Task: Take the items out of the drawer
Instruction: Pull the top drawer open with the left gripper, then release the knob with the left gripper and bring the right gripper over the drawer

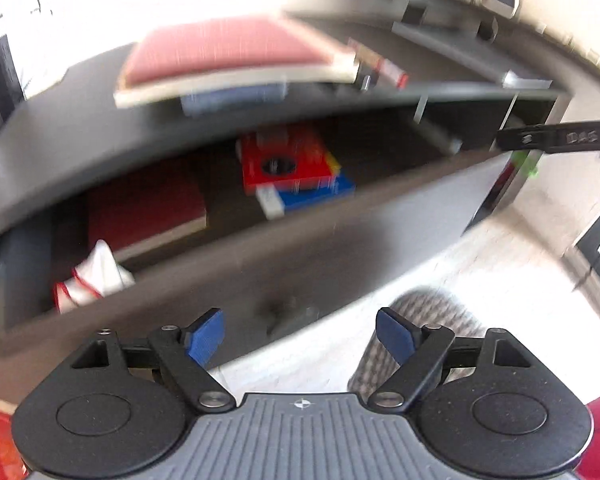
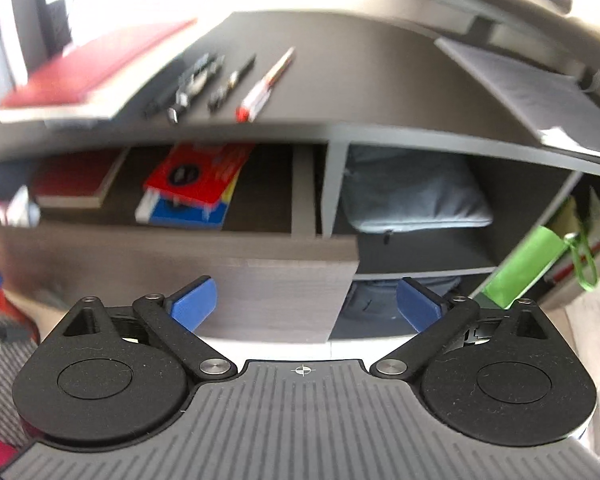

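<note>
The drawer [image 2: 260, 256] stands pulled out from under the desk top [image 2: 340, 80], its long axis running left to right across my view and its wooden front board facing me. Inside it, near the middle, a bright red book [image 2: 200, 176] lies flat on a blue book [image 2: 188, 212], the two stacked slightly askew with their spines angled toward the front. To their left a dark red book [image 2: 76, 180] lies flat with its page edges toward me, and at the far left end something white with red trim [image 1: 88, 280] sits against the front board; I cannot tell what it is. My left gripper [image 1: 300, 334] hangs spread wide with nothing between its blue pads, in front of and below the drawer front. My right gripper [image 2: 306, 304] is likewise spread and empty, low at the drawer's right corner. On the desk top above, a large red book [image 2: 88, 76] overhangs the edge at the left, with a row of pens [image 2: 220, 80] just beside it. Right of the drawer an open shelf holds a grey-blue pouch [image 2: 412, 196], and a green object [image 2: 520, 264] leans further right. The drawer floor between the two stacks and right of the blue book is bare wood, and the front board's top edge stands between my fingers and the books.
</note>
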Demonstrator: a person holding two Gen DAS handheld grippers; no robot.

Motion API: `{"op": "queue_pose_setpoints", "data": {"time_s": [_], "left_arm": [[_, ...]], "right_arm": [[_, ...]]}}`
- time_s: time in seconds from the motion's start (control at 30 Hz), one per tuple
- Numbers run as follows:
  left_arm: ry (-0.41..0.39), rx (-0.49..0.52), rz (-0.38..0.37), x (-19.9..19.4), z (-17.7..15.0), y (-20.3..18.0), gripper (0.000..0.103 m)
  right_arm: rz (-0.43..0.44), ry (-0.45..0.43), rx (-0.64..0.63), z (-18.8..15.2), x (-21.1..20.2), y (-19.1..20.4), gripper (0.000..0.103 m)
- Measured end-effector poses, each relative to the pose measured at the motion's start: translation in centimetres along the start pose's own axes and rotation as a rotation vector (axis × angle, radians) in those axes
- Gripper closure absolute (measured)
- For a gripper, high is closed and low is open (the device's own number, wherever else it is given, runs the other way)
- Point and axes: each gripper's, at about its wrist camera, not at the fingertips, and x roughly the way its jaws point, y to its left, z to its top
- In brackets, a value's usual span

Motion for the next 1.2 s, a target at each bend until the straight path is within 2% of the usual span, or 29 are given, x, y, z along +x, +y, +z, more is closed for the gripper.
{"op": "queue_pose_setpoints", "data": {"time_s": [0.1, 0.17, 0.27, 0.37, 0.43, 0.57, 0.7, 0.87, 1.2], "left_arm": [[-0.107, -0.044, 0.010, -2.0, 1.8, 0.1, 0.014], [-0.167, -0.089, 0.048, -3.0, 2.5, 1.0, 0.010], [-0.200, -0.189, 0.204, -3.4, 2.5, 3.2, 0.008], [-0.183, -0.243, 0.370, 0.3, 4.4, 3.0, 0.008], [-0.156, -0.267, 0.445, 2.0, 5.0, 3.5, 0.008], [-0.097, -0.285, 0.480, 3.5, 4.6, 4.5, 0.008], [-0.064, -0.283, 0.482, 3.8, 4.1, 4.6, 0.008], [-0.058, -0.296, 0.485, 4.2, 3.1, 4.4, 0.008], [-0.064, -0.308, 0.491, 3.6, 3.8, 4.9, 0.007]], "right_arm": [[-0.006, -0.084, 0.037, 1.2, -2.5, 1.2, 0.001], [0.003, -0.123, 0.048, 2.1, -3.5, 2.5, 0.001], [0.033, -0.137, 0.032, 3.0, -4.0, 4.9, 0.000], [0.041, -0.114, -0.013, 3.0, -3.0, 7.8, 0.000], [0.027, -0.092, -0.032, 3.1, -2.1, 9.4, 0.000], [-0.011, -0.050, -0.033, 3.0, 0.6, 11.2, 0.000], [-0.041, -0.011, -0.044, 2.8, 2.6, 12.2, 0.000], [-0.057, 0.024, -0.042, 2.5, 4.2, 12.3, 0.000], [-0.060, 0.066, -0.019, 1.9, 5.4, 11.9, 0.000]]}}
